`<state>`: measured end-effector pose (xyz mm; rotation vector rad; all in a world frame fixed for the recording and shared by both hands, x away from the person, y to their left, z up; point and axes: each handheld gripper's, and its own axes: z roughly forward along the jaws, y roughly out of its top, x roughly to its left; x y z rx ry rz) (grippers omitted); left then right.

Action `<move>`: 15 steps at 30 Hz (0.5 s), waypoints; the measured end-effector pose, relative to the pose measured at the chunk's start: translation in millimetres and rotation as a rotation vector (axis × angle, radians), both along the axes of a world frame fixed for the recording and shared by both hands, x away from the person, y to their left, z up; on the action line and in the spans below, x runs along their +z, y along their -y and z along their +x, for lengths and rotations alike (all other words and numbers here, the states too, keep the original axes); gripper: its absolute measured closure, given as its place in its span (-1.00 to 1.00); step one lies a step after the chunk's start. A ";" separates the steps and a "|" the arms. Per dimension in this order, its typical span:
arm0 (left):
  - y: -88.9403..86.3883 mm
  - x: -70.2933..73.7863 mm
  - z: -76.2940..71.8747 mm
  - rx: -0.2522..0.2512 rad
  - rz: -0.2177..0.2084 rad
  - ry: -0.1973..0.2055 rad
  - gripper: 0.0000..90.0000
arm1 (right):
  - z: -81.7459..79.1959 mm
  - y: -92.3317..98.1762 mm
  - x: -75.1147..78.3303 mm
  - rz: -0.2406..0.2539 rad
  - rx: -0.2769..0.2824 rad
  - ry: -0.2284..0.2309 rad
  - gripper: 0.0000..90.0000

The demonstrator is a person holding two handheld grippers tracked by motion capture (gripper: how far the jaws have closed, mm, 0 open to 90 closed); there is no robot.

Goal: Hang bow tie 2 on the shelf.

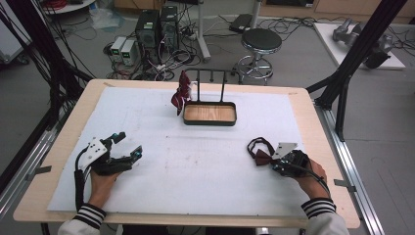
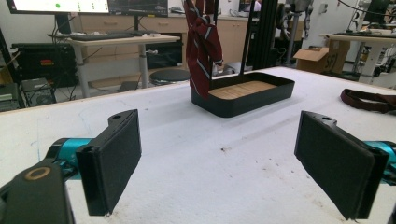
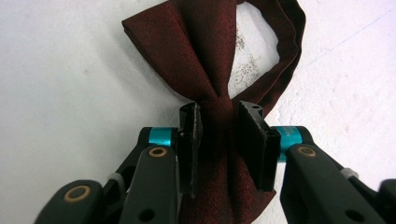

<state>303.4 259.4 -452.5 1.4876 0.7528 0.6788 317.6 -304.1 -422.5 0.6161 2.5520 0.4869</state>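
Place: was a robotics lab.
Evidence: computer towers [image 1: 156, 27] and cables on the floor, monitors [image 2: 88, 5], workbenches.

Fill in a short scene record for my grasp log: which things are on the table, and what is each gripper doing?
held thing: dark red fabric bow tie, lying on the white table cover
right gripper: shut on the bow tie's knot
left gripper: open, nothing between its pads
rack: black metal stand with wooden-bottomed tray
on the rack: dark red striped necktie, hanging
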 end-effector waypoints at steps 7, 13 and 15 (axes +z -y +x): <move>0.0 0.0 0.0 0.000 0.001 0.000 -0.66 | 0.0 0.2 0.9 -0.003 0.002 -0.001 0.70; 0.0 0.0 0.0 0.001 -0.001 0.001 -0.66 | -0.9 2.0 1.4 0.025 -0.022 0.003 0.70; -0.2 0.1 -0.1 0.000 0.002 -0.001 -0.66 | -2.2 2.8 1.5 0.062 -0.032 0.004 0.70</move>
